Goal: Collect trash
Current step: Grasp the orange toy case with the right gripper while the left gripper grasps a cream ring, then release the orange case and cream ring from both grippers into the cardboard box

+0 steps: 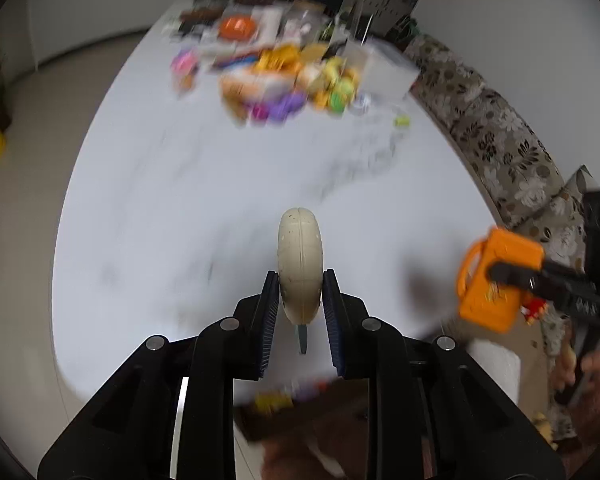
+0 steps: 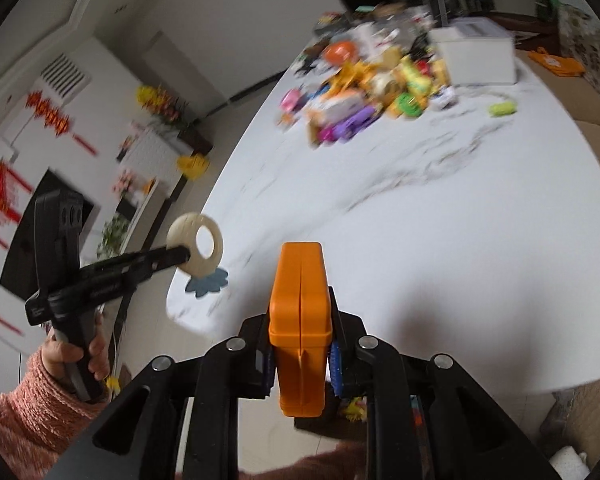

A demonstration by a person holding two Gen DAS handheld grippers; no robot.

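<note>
The left gripper (image 1: 300, 292) is seen pointing steeply downward, its jaws drawn close and clamped on the sides of a cream ring (image 1: 300, 264); in the right wrist view it is held out from a black handle gripped in the left hand (image 2: 80, 354), above a pink fuzzy sleeve (image 2: 24, 412); the right gripper (image 2: 300, 344) is likewise angled downward, its jaws pressed against the flanks of an orange case (image 2: 300, 320); in the left wrist view the right hand (image 1: 592, 376) is glimpsed at the frame's right edge, wrapped around its handle; both views are blurred.
</note>
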